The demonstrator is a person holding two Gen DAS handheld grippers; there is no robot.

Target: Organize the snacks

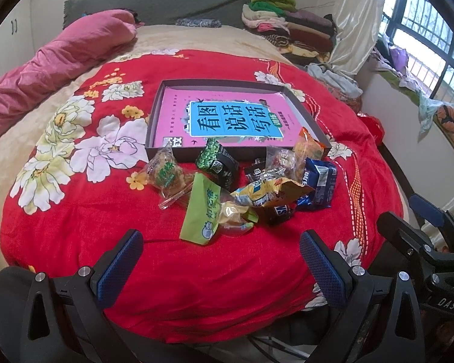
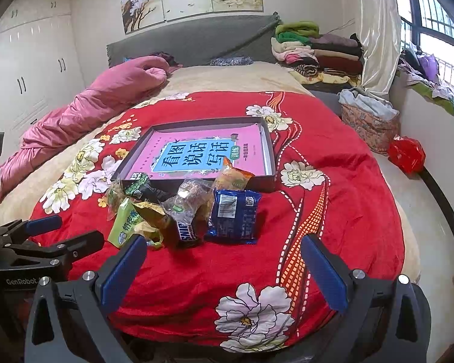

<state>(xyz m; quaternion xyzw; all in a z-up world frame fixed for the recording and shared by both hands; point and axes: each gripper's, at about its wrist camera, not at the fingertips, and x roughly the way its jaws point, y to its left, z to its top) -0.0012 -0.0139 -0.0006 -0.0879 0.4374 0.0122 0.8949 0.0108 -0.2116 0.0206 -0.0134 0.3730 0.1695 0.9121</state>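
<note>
Spread-fingered right gripper [image 2: 224,267] near "SNICKERS"-lettered brown wrapper [image 2: 186,231], Oreo pack [image 2: 234,214].

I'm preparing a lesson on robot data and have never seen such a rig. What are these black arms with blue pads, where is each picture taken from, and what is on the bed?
They are two hand-held grippers, one in each of a person's hands, each with a camera looking along its fingers. One picture is from the left gripper, the other from the right gripper. Both are open and hold nothing. On the red blanket lies a pile of snacks, among them a blue packet and a green packet. Behind the pile sits a shallow box with a pink book in it.
</note>
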